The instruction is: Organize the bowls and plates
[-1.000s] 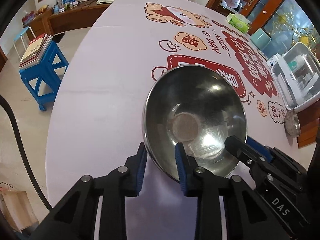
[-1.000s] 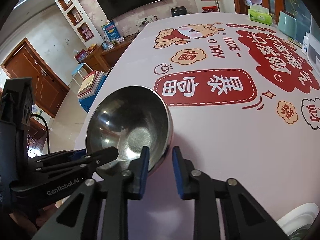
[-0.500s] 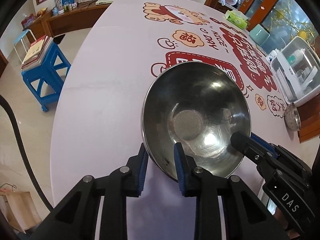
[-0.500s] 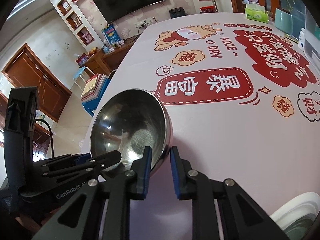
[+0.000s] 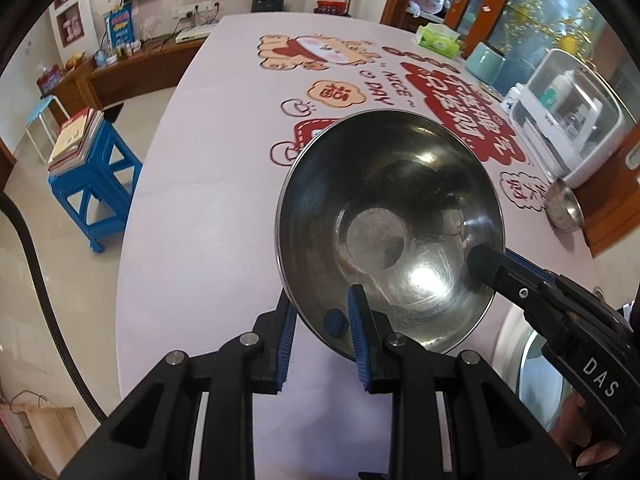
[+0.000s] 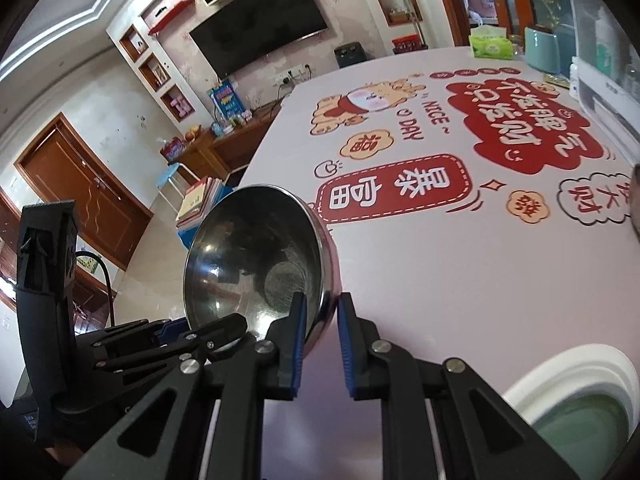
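Note:
A steel bowl (image 5: 384, 216) hangs tilted above the pink printed table (image 5: 208, 200), held by its rim from two sides. My left gripper (image 5: 320, 320) is shut on the near rim, one blue pad inside the bowl and one outside. My right gripper (image 6: 322, 320) has the rim of the same steel bowl (image 6: 256, 264) between its pads, and its jaws are closing on it. The right gripper's fingers (image 5: 492, 264) show at the bowl's right edge in the left wrist view. In the right wrist view the left gripper's fingers (image 6: 216, 328) show at the bowl's lower left.
A second, smaller steel bowl (image 5: 564, 208) lies at the table's right edge by a white lidded dish box (image 5: 572, 136). A white basin (image 6: 580, 392) sits at the near right. A tissue pack (image 5: 438, 40) and teal container (image 5: 484, 64) stand far off. A blue stool (image 5: 96, 192) holds books beside the table.
The bowl has come up off the table and tilted, carried by both grippers. The right gripper's jaws have narrowed on the rim. More of the room shows in both views.

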A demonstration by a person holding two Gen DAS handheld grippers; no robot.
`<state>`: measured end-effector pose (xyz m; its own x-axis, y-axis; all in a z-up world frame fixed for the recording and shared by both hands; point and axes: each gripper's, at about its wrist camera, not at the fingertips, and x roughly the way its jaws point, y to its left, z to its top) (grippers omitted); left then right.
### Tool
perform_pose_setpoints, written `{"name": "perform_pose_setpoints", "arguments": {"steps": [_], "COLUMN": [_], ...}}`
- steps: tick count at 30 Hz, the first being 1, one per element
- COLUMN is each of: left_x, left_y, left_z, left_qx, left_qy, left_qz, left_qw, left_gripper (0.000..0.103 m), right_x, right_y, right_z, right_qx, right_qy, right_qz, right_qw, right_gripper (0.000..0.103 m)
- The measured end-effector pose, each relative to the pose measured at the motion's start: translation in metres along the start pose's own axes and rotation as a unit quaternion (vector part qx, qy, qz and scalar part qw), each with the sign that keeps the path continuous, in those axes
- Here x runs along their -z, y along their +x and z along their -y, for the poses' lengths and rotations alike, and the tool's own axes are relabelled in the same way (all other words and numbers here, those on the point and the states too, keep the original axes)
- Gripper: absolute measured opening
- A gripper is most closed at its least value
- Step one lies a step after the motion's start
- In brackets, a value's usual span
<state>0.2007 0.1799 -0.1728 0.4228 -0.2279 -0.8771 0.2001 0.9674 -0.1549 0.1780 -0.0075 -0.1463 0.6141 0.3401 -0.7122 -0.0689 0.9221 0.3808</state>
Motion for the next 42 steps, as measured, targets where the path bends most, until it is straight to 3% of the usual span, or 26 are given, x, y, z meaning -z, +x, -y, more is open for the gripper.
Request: {"name": "perform_pose_setpoints", "arguments": {"steps": [16,24,42], "left_x": [0.038,0.048,0.065], "left_y": [-0.061,-0.068,-0.067], "left_z": [0.076,0.126,0.278], "left_qx": [0.006,0.023,0.069], "left_qy": [0.092,0.127,0.195], "left_qz": [0.037,0.039,0.037], "left_qw": [0.9951,0.9909,0.9776], "left_gripper": [0.025,0.025,0.025], "right_x": [0.031,0.046,0.065], "right_y": [-0.084,-0.127,-0.222], "right_z": [0.033,0.068,0.173], "right_qx": [0.008,0.031,0.079], "right_qy": [0.024,0.035,0.067], "right_qz": [0.064,0.084,0.112], "right_qw": [0.998,0.995,0.988], "right_gripper": [0.014,0.014,0.014]}}
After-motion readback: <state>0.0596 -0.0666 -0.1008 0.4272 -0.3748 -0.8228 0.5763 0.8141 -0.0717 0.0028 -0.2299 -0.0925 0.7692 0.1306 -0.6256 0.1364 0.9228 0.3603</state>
